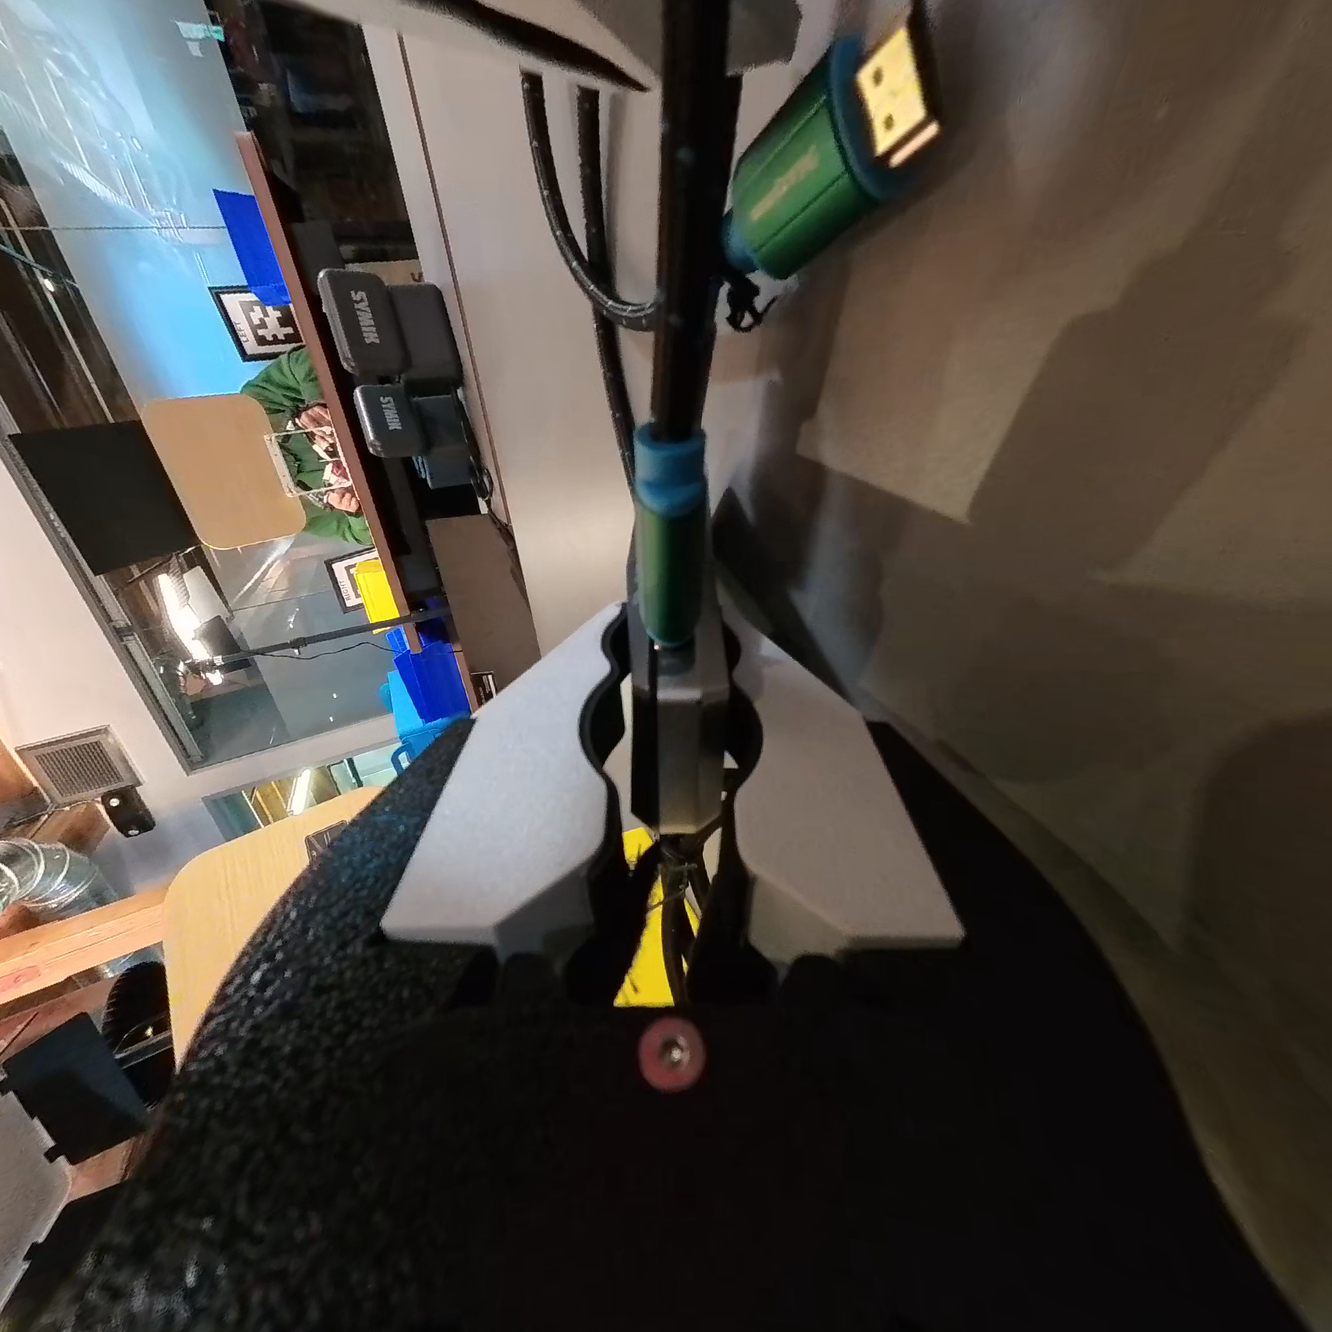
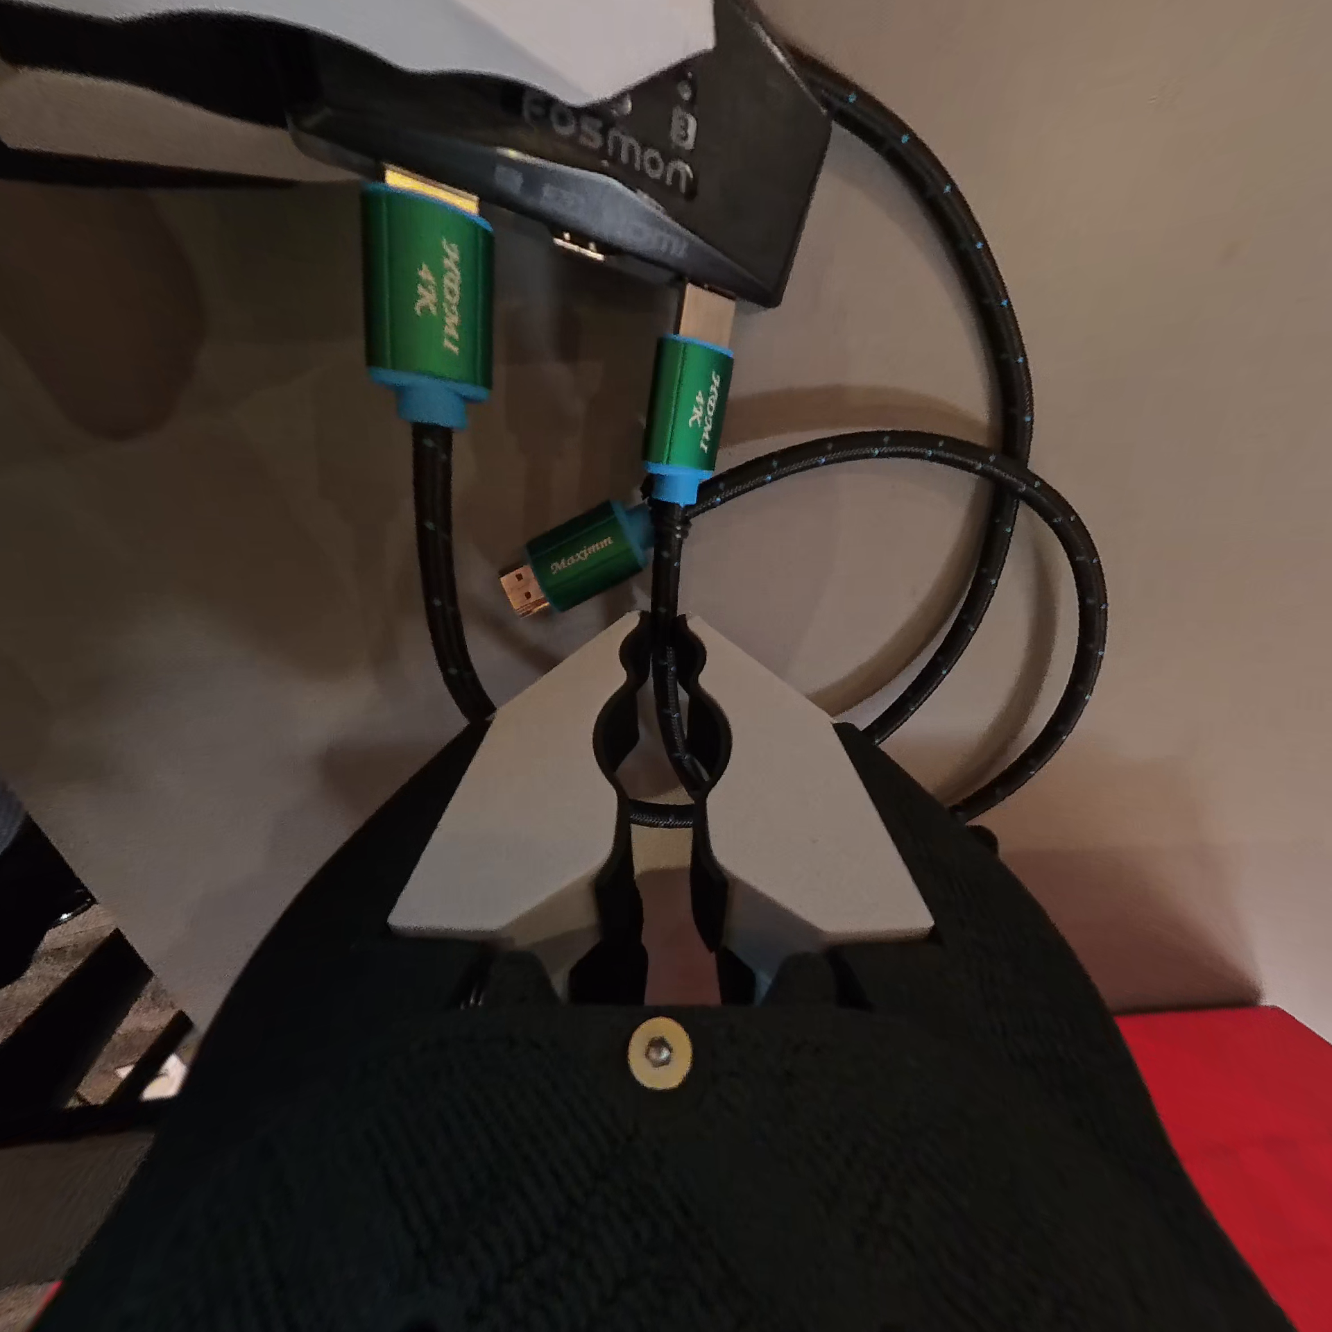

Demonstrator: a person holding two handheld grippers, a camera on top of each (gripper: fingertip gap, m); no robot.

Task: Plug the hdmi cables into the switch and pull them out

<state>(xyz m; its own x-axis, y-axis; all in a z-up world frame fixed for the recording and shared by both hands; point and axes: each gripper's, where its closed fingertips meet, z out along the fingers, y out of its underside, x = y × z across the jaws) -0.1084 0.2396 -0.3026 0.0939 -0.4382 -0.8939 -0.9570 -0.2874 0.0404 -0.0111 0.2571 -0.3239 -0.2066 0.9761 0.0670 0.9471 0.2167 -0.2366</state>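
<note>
Green-shelled HDMI plug (image 2: 688, 412), gold tip partly in black switch (image 2: 670, 166)

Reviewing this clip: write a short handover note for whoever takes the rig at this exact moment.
Left gripper: shut on the black switch, holding it up.
Right gripper: shut on the cable just below the right green plug.
Left green plug is seated in the switch; the right one shows bare metal, so only partly in. A third plug hangs loose.
Left to do: whether the right plug is going in or out is unclear; finish that.
</note>
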